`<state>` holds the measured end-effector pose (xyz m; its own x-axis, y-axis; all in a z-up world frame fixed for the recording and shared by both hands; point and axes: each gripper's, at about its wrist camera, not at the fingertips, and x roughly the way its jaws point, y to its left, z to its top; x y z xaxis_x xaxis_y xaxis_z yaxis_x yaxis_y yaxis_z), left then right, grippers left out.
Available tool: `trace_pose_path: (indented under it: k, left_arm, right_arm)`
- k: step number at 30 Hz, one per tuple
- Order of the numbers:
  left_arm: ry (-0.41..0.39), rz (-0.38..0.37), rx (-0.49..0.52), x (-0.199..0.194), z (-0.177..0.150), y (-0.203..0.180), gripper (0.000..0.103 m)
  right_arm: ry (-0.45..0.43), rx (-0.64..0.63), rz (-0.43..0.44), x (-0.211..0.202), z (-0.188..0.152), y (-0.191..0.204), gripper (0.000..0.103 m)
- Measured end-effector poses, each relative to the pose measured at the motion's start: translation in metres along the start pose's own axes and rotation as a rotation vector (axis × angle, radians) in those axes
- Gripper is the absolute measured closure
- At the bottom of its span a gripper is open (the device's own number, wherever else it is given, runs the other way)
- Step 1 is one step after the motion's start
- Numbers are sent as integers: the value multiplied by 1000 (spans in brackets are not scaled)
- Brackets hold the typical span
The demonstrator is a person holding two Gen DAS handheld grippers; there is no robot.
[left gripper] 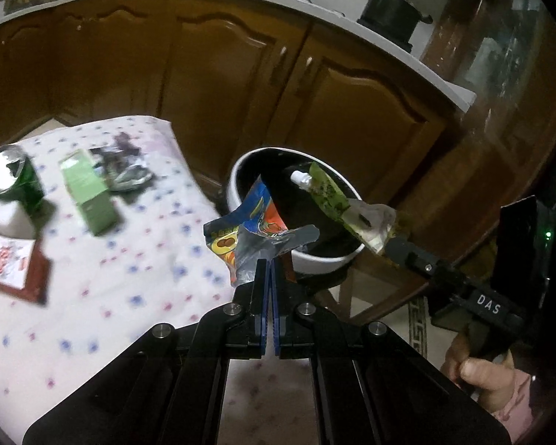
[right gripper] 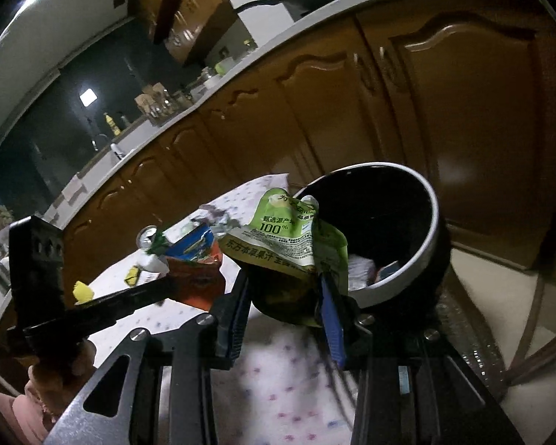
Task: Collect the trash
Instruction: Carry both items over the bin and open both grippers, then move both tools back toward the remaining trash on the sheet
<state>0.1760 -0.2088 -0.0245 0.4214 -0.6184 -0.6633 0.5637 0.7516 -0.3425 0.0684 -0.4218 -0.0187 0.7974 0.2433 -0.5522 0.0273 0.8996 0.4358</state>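
My left gripper (left gripper: 270,264) is shut on a crumpled blue, orange and silver snack wrapper (left gripper: 246,230), which it holds up beside the left rim of a white-rimmed black bin (left gripper: 326,262). My right gripper (right gripper: 285,282) is shut on a green juice pouch (right gripper: 278,230) with a white spout, just in front of the bin (right gripper: 434,230). In the left wrist view the pouch (left gripper: 328,193) hangs over the bin's mouth with the right gripper (left gripper: 396,246) behind it. The right wrist view shows the left gripper (right gripper: 166,287) with the wrapper (right gripper: 196,272) to the left.
On the dotted white tablecloth (left gripper: 148,278) lie a green can (left gripper: 16,181), a green carton (left gripper: 87,194), crumpled foil (left gripper: 128,174) and a red and white packet (left gripper: 11,265). Brown cabinet doors (left gripper: 211,85) stand behind the table. A hand (left gripper: 478,367) grips the right handle.
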Motion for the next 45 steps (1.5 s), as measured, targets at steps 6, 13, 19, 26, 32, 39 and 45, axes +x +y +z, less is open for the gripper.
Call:
trace_pose_path:
  k: [6, 13, 19, 26, 32, 39, 45]
  left_arm:
    - [31, -7, 15, 27, 19, -15, 102]
    - [74, 3, 32, 59, 37, -26, 102]
    - [124, 9, 26, 86, 45, -26, 102]
    - [172, 23, 17, 108, 50, -23, 102]
    - [191, 18, 4, 113, 48, -22, 90]
    - [162, 26, -13, 95, 37, -17, 62]
    - [103, 70, -58, 65, 18, -1, 51]
  right_arm:
    - [29, -4, -38, 7, 13, -12, 66]
    - [53, -29, -78, 16, 31, -24, 66]
    - [69, -44, -102, 28, 40, -35, 66]
    - [97, -54, -128, 44, 50, -39, 66]
    - [116, -38, -137, 54, 54, -46, 56]
    - [78, 6, -120, 43, 49, -50, 35]
    - [22, 31, -86, 26, 39, -38, 22]
